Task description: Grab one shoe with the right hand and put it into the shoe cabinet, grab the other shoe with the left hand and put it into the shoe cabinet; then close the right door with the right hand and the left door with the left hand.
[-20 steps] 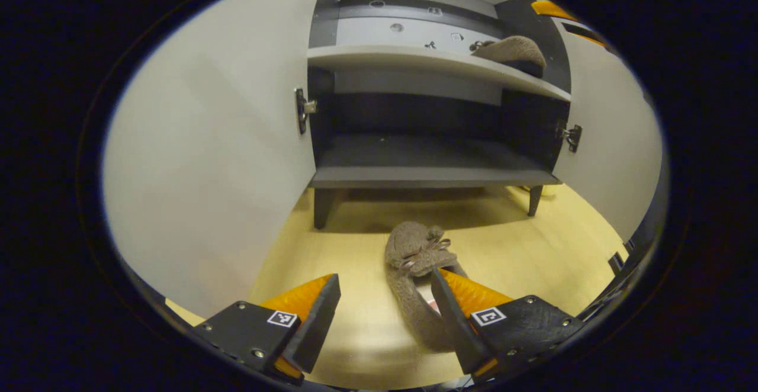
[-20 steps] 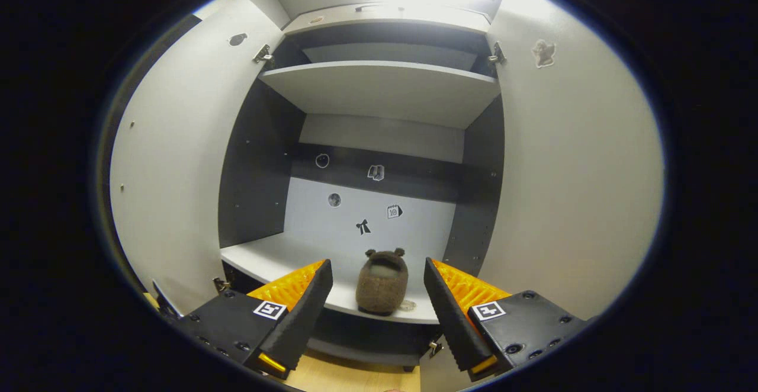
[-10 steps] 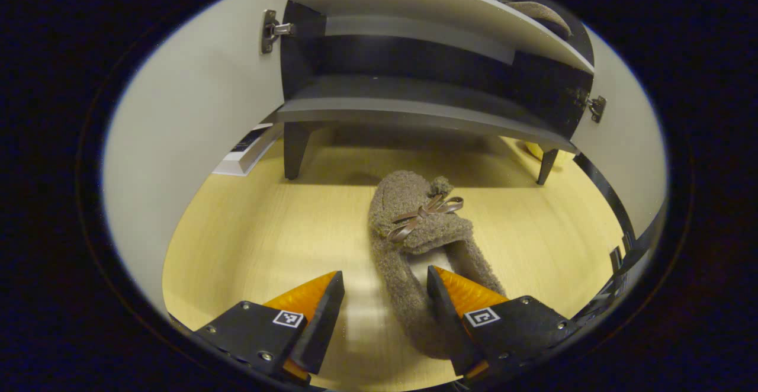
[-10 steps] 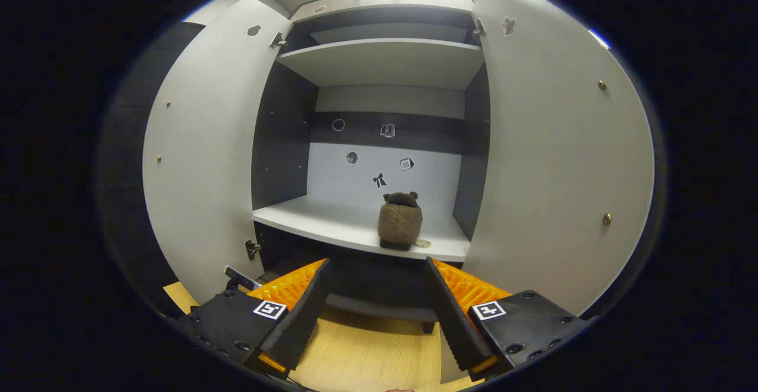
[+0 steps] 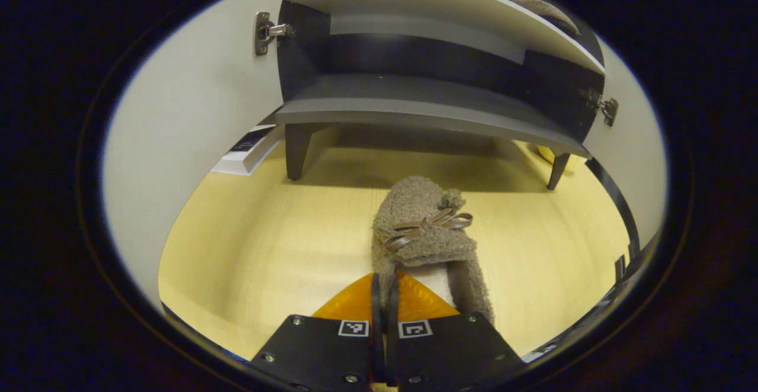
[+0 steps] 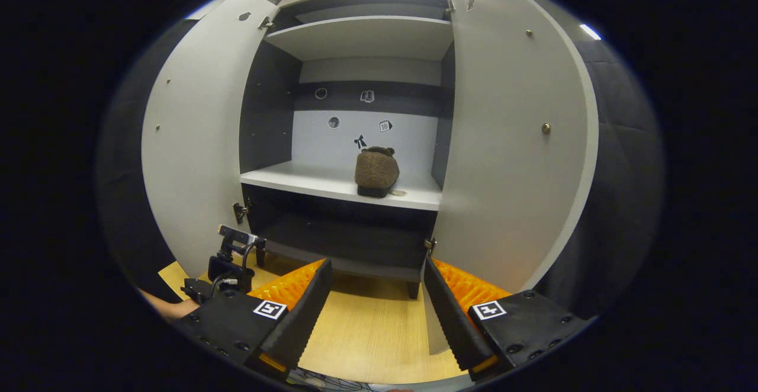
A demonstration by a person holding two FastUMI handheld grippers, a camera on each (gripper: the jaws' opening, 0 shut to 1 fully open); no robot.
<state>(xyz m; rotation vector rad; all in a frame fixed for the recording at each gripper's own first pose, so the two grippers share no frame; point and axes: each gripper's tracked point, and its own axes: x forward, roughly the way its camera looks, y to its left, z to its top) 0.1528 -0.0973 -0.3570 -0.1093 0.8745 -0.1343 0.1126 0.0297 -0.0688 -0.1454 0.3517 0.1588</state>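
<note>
A brown fuzzy shoe (image 5: 423,226) with a ribbon bow lies on the wooden floor in front of the shoe cabinet, toe toward the cabinet. My left gripper (image 5: 382,297) is shut on the shoe's left side wall near the heel. The other shoe (image 6: 376,170) stands on the cabinet's light middle shelf (image 6: 308,180), toward its right end, and its edge also peeks out in the left gripper view (image 5: 548,10). My right gripper (image 6: 376,303) hangs open in front of the cabinet, well back from it, holding nothing. Both doors, left (image 6: 195,131) and right (image 6: 509,143), stand wide open.
The cabinet's dark bottom shelf (image 5: 414,93) sits on short legs above the floor (image 5: 266,244). A white flat box (image 5: 249,152) lies behind the left door. The left gripper's body (image 6: 228,262) and a hand (image 6: 169,306) appear low left in the right gripper view.
My left gripper went from open around the shoe's side wall to shut on it. My right gripper drew back from the cabinet, leaving the other shoe on the shelf.
</note>
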